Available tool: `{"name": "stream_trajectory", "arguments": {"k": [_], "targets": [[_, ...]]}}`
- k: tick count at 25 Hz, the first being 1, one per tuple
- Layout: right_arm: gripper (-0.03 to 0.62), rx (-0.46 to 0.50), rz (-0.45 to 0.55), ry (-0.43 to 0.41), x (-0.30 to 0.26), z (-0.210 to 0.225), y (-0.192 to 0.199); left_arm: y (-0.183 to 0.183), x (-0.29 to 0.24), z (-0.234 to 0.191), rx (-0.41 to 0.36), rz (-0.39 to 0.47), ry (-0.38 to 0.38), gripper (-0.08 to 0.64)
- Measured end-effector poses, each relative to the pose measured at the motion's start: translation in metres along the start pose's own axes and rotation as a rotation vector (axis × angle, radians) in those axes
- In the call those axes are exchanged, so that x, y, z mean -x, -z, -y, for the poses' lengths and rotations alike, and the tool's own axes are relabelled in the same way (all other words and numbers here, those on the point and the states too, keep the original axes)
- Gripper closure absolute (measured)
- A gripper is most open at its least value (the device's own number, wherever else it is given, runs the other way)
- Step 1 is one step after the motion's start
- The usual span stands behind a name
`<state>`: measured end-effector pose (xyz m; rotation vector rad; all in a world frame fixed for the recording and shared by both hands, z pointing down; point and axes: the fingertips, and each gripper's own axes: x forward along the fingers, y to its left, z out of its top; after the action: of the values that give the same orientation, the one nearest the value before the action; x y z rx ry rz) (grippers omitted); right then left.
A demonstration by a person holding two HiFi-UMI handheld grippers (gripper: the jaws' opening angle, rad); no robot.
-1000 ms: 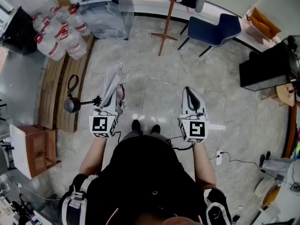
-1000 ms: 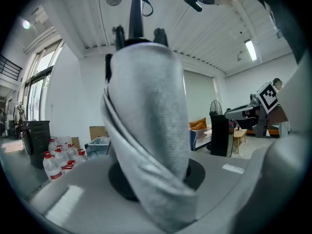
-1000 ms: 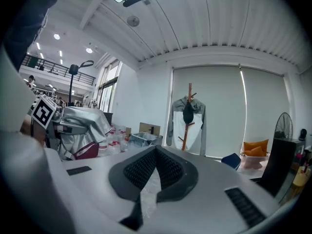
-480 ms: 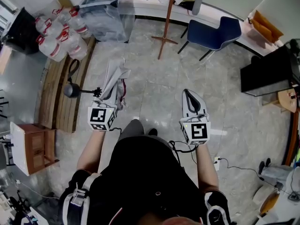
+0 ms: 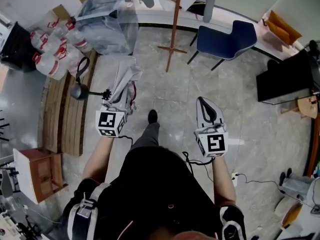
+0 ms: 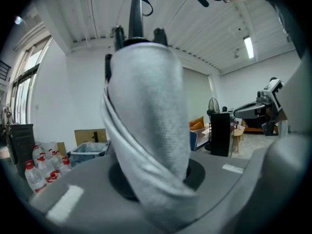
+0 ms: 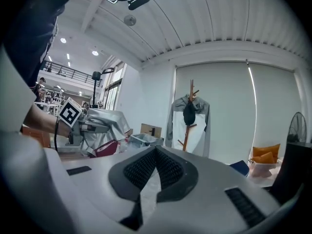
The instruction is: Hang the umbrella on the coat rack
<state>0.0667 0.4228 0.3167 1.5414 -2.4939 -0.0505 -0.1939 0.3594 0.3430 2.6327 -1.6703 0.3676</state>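
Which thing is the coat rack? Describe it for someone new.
Look at the far wall, between the clear bin and the blue chair. The coat rack stands there: a thin wooden pole on crossed feet, the only thing hung with a grey and white jacket.

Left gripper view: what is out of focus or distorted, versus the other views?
Left gripper view: the umbrella fills the centre, close and soft, with fisheye-dark corners; right gripper view: coat rack sharp, ceiling lines bowed; head view: evenly lit, edges curved.
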Motion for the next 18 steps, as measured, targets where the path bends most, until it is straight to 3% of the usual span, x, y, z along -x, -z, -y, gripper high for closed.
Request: {"name": "stream_trajectory", "arguments": {"k": [9,18], "targets": [[0.589,-0.011,-0.008,0.07,-0.137,0.059,-0.023,-0.019,-0.134,-0.067,-0.006,0.001,0.089,0.514],[0.589,0.002,-0.049,0.082,-0.225,0.131,-0.014,-0.024,-0.262,-0.098,-0.023,-0.018,0.106,0.515]]}}
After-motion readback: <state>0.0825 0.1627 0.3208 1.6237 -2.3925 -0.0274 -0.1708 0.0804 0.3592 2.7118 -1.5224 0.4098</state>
